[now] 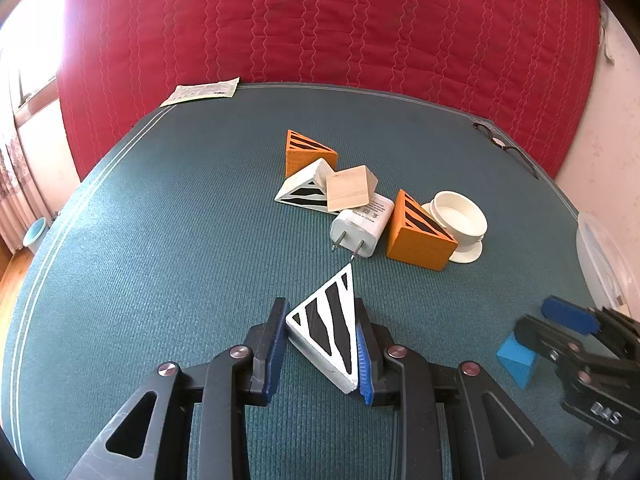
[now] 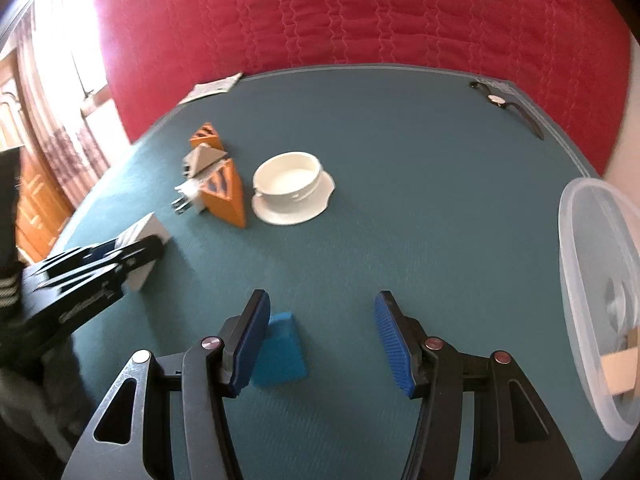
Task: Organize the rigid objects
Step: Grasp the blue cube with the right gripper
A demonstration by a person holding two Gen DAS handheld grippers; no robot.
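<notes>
My left gripper [image 1: 320,312] is shut on a white wedge block with black stripes [image 1: 328,328], held just above the green mat [image 1: 160,240]. The same gripper [image 2: 100,264] and wedge [image 2: 148,232] show blurred at the left of the right wrist view. My right gripper [image 2: 321,298] stands open over the mat. A blue block [image 2: 280,352] lies inside its jaws against the left finger, well away from the right pad. In the left wrist view the blue block [image 1: 516,356] sits under the right gripper [image 1: 560,328].
A cluster lies mid-mat: two orange striped wedges [image 1: 418,236] [image 1: 306,152], a second white striped wedge [image 1: 302,188], a wooden block [image 1: 350,188], a white charger [image 1: 360,228], a white bowl-shaped piece [image 2: 290,180]. A clear plastic container [image 2: 592,280] stands right. A watch [image 2: 498,99] and paper [image 1: 204,90] lie far back.
</notes>
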